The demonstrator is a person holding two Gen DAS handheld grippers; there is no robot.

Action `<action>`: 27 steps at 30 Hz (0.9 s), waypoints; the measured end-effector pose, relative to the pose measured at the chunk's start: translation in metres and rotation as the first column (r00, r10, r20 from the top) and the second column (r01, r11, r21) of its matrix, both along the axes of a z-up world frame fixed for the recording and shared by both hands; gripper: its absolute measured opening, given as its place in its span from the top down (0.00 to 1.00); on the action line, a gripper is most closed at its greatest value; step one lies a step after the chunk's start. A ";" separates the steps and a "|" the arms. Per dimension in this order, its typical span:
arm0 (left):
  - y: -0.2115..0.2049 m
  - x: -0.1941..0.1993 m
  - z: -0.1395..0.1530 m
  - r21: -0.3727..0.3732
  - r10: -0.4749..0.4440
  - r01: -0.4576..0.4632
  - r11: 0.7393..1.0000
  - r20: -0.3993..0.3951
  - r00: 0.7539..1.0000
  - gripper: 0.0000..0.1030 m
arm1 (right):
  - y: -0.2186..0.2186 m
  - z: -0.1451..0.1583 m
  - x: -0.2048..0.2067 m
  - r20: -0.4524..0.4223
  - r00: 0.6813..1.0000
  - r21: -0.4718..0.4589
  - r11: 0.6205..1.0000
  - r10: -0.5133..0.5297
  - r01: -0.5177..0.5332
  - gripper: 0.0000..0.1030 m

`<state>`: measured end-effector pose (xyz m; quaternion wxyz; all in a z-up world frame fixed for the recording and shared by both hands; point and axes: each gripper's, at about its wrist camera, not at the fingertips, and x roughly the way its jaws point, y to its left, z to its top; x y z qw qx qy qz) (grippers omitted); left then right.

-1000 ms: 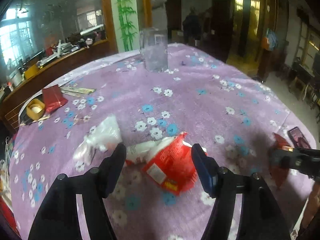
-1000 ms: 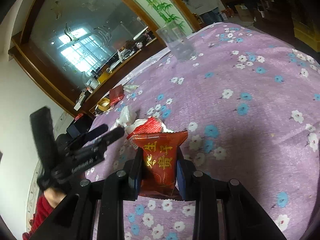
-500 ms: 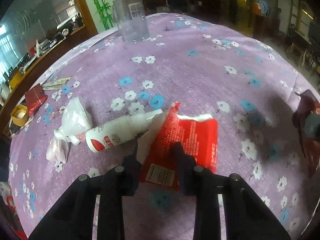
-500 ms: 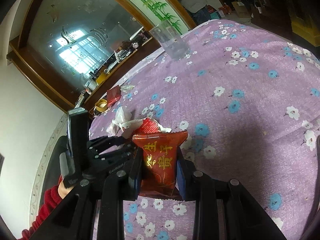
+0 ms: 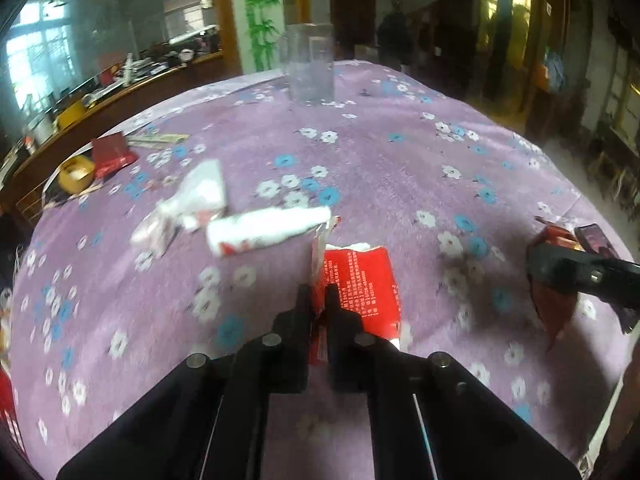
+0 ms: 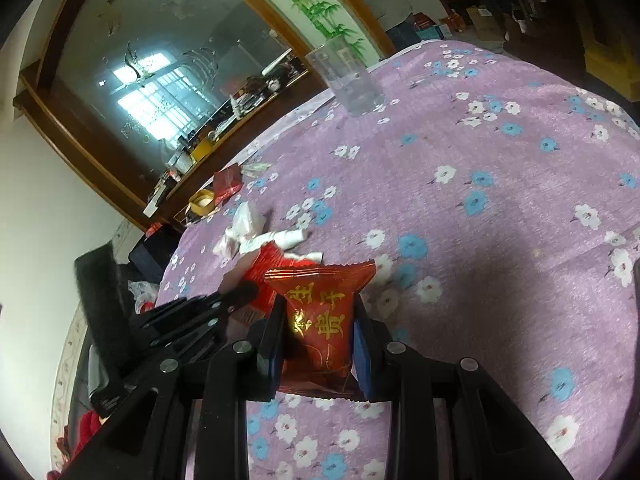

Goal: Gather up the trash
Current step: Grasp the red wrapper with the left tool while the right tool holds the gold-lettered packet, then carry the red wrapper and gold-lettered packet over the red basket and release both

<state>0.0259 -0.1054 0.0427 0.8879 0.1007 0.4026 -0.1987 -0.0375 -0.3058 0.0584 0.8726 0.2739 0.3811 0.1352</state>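
The left gripper (image 5: pixel 319 300) has closed from wide open onto the near edge of the red wrapper (image 5: pixel 360 280), apparently lifting it off the surface (image 5: pixel 400 168).

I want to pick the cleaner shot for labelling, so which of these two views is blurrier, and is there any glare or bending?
Left wrist view: smeared by motion, the white bottle and tissue soft; the torn red wrapper is readable.
Right wrist view: sharp, gold lettering on the red snack packet crisp; bright window glare in the mirror.
Both: fisheye bending, dark corners.
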 end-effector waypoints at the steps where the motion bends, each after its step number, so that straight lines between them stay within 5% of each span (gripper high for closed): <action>1: 0.006 -0.006 0.002 -0.006 0.009 -0.009 1.000 0.005 1.000 0.95 | 0.007 0.001 -0.001 0.004 1.000 -0.008 1.000 0.012 -0.012 0.70; 27: 0.156 -0.094 0.032 -0.125 0.227 -0.212 0.969 0.117 0.967 0.97 | 0.149 0.011 -0.012 -0.024 0.974 -0.131 0.966 0.223 -0.224 0.70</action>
